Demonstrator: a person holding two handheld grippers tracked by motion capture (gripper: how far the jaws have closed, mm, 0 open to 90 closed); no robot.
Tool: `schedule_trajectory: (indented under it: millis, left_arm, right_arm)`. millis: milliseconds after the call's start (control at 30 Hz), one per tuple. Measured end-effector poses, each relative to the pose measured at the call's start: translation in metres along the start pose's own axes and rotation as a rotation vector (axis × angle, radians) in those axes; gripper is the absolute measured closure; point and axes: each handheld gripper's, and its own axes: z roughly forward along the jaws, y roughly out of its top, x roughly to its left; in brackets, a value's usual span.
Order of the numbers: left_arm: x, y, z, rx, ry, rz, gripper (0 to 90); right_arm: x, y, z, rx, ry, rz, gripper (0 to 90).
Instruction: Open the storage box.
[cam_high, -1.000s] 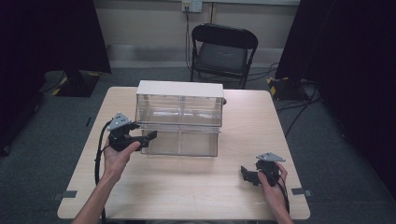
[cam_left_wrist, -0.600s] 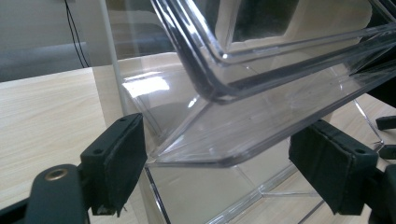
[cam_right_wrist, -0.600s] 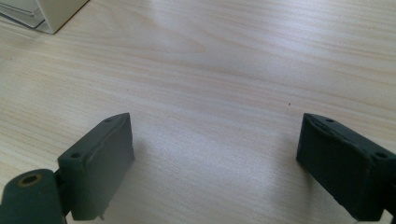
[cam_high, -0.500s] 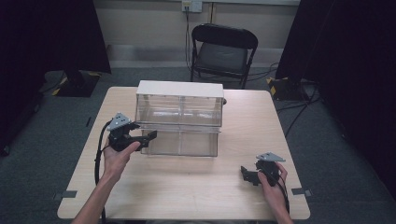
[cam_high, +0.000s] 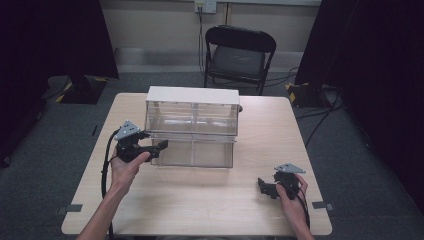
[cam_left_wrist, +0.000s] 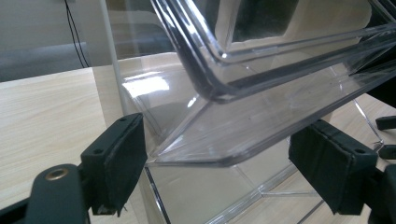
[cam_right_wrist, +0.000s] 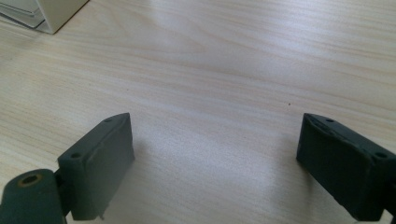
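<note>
Left tongs (cam_high: 161, 146) spread around drawer (cam_high: 195, 152) corner | right tongs (cam_high: 263, 185) spread, idle on tabletop (cam_high: 210, 200) | drawer: stiff, slick, light; grip rim.

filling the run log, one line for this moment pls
left gripper: open, fingers astride clear drawer corner | right gripper: open, over table | drawer: partly out

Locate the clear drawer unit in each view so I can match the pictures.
High view: drawer unit at table centre, its lower drawer pulled out toward the left gripper.
Left gripper view: upper right, the drawer's clear corner between open jaws.
Right gripper view: just its corner at top left.
Shared landmark: the wooden table.
</note>
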Motion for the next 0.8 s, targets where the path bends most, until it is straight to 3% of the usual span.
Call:
schedule_trajectory:
  millis: [800]
  left_arm:
    - [-0.0007,0.0,-0.0008,0.001,0.004,0.0,19.5]
  right_arm:
    - [0.0,0.0,0.0,0.0,0.0,0.0,10.2]
